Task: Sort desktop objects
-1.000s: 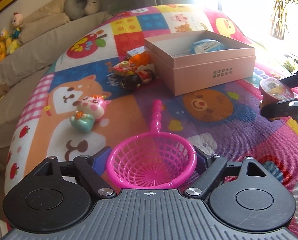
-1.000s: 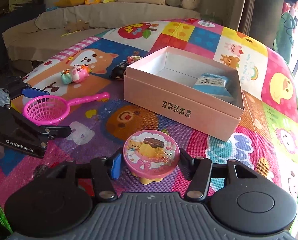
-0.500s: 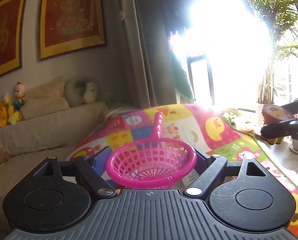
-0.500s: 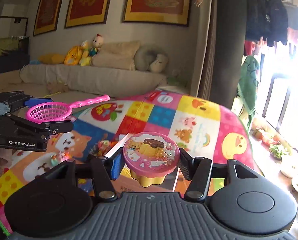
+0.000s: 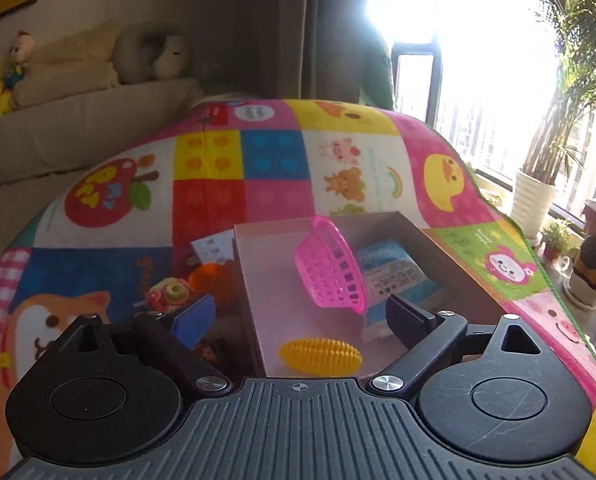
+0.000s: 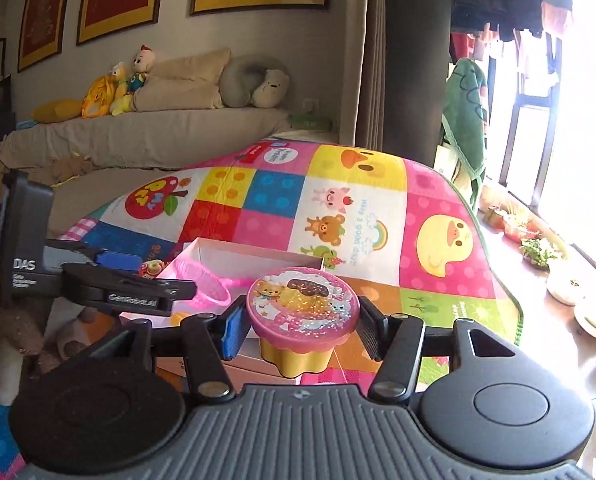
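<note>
In the left wrist view my left gripper (image 5: 298, 312) is open above the pink cardboard box (image 5: 253, 276). The pink plastic net basket (image 5: 330, 266) lies tilted inside the box, free of the fingers, beside a blue packet (image 5: 394, 276) and a yellow ridged toy (image 5: 320, 356). In the right wrist view my right gripper (image 6: 300, 318) is shut on a pink-lidded pudding cup toy (image 6: 302, 308), held above the box (image 6: 233, 256). The left gripper (image 6: 97, 284) shows at the left over the box, with the pink basket (image 6: 205, 284) under it.
Small toys (image 5: 173, 292) and an orange piece (image 5: 213, 280) lie on the colourful play mat (image 5: 277, 168) left of the box. A sofa with plush toys (image 6: 129, 80) stands behind. Potted plants (image 5: 538, 196) and dishes stand by the window at right.
My left gripper has opened and let go of the pink basket, which now lies in the box. Both grippers have tipped back down toward the box. The right gripper still holds the pudding cup.
</note>
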Demonstrator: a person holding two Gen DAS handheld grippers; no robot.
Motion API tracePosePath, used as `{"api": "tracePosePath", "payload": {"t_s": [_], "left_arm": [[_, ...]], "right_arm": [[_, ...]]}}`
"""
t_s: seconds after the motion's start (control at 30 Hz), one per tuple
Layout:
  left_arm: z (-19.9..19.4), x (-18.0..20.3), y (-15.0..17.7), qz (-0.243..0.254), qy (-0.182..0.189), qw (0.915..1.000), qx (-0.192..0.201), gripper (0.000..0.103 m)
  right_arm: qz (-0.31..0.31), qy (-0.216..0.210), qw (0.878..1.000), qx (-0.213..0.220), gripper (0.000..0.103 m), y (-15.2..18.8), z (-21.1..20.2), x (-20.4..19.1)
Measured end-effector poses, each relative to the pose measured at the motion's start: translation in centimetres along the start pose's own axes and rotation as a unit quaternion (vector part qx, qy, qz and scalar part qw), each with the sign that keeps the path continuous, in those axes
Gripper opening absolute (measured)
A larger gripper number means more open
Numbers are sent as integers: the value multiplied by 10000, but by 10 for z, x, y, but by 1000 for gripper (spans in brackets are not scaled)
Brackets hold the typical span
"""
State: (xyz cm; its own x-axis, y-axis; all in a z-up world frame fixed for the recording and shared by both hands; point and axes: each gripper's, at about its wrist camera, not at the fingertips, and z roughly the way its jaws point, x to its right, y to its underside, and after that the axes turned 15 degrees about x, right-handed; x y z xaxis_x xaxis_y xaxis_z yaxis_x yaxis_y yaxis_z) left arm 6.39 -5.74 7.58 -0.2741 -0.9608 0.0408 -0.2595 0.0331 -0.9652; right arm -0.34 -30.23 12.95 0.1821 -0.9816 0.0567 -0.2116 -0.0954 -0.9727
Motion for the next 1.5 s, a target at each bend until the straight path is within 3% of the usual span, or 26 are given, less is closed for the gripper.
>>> {"api": "tracePosePath", "payload": {"t_s": [0.3,0.43,0.63,0.77,0.9,1.0,1.1,1.2,1.37,1.5], "left_arm": [[-58,-27,32,372,-123,9992,-87,100],[-69,-45,46,528,-451,9975,-124,100],[-69,-81,63,437,-1058,9927,-390,100],[-69,-103,73,69,-1376,9892,-506,100],[-72,-111,80,-217,-1365,9894,-447,100],[-80,-125,79,-726,-1410,9871,-210,101],[-89,-146,83,-1468,-1672,9749,-23,102],[-99,-159,86,-1908,-1585,9686,175,102],[-99,-159,87,-1961,-1345,9712,166,103],[-98,-157,87,-1943,-1202,9735,91,103]], "right_arm": [[281,-281,9988,-270,56,8,77,-23],[545,-332,9967,-505,62,11,100,-26],[492,-276,9966,-605,67,7,98,-33],[242,-503,9962,-671,67,-2,100,-59],[71,-1049,9910,-828,66,-21,119,-101],[574,-1234,9815,-1345,66,-40,163,-118],[1215,-936,9708,-1844,68,-51,225,-121],[1648,-566,9561,-2357,80,-45,294,-121],[1991,215,9446,-2601,83,-21,372,-110],[1881,456,9371,-2907,83,-7,405,-112]]}}
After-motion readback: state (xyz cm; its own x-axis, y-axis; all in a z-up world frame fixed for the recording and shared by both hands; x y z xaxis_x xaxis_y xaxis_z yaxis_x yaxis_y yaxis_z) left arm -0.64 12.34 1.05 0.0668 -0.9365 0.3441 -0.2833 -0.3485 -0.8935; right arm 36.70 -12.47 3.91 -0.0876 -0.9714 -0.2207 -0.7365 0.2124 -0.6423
